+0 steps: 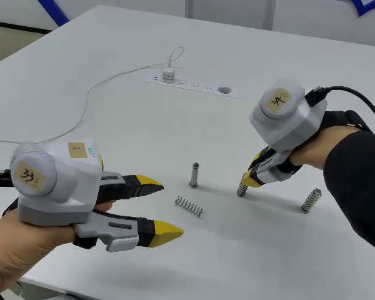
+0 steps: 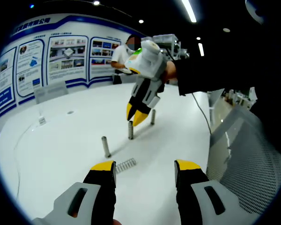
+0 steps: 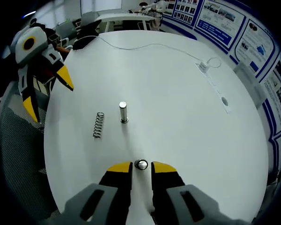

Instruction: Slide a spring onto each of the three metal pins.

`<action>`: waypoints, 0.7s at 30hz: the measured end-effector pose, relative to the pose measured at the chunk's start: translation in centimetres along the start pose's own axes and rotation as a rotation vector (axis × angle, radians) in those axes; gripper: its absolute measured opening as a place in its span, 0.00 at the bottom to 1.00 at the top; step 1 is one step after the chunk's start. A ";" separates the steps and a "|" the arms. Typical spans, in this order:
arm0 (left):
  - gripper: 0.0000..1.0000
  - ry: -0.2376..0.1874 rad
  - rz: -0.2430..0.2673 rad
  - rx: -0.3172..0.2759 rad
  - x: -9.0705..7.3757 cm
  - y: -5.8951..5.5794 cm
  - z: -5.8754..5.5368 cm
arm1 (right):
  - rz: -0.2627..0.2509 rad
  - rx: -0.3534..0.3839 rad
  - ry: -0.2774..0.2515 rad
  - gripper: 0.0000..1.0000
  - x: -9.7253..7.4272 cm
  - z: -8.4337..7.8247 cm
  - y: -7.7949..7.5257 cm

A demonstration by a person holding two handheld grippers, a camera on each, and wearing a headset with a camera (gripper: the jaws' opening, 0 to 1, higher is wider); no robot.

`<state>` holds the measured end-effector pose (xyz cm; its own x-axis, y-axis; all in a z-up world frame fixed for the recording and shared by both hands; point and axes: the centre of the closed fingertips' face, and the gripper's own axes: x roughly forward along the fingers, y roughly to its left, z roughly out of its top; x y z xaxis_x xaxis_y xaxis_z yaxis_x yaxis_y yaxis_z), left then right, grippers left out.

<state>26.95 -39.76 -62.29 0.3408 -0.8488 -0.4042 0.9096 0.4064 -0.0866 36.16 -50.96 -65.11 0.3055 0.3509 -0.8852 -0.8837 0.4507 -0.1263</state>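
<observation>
While the right gripper [image 1: 247,181] sits at the middle pin [image 1: 242,189]: its tips stand close on each side of the pin's top in the right gripper view. I cannot tell if they pinch it or just wait beside it. A fitted spring [image 2: 130,131] wraps this pin.
Left gripper [image 1: 162,207]: tips wide apart, holding nothing, low over the surface [image 1: 112,125].
Loose spring [image 1: 189,206]: lying flat on the surface, just beside the left gripper's tips and near the foot of the bare pin.
Bare pin [image 1: 194,175]: standing up, nothing on it yet.
Far pin [image 1: 310,200]: also wrapped in coils, well apart from both grippers.
Job so far: two pins out of three look done, I think.
Worry one: the middle pin may tip over if the right gripper pulls away sideways while touching it. The pins seem to just stand on the surface.
Worry two: the loose spring is round, so a poke from one tip could make it roll away.
Worry three: a hard squeeze could make the spring pop out or bend.
Worry four: the bare pin is thin. If the spring's hole misses the top, the push could knock the pin down.
</observation>
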 end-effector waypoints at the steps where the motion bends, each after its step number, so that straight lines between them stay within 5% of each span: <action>1: 0.51 0.001 -0.001 0.001 0.0 0.0 0.0 | -0.005 -0.003 -0.010 0.17 -0.3 0.3 0.1; 10: 0.51 0.010 -0.010 0.008 0.2 -0.2 -0.1 | 0.006 -0.040 -0.066 0.17 -0.9 2.4 2.7; 21: 0.51 0.009 -0.006 0.005 0.1 -0.1 -0.1 | 0.108 -0.037 -0.072 0.17 2.9 3.0 6.7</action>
<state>26.81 -39.83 -62.38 0.3334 -0.8479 -0.4122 0.9126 0.3999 -0.0845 32.15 -44.49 -67.17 0.2309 0.4545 -0.8603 -0.9250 0.3769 -0.0491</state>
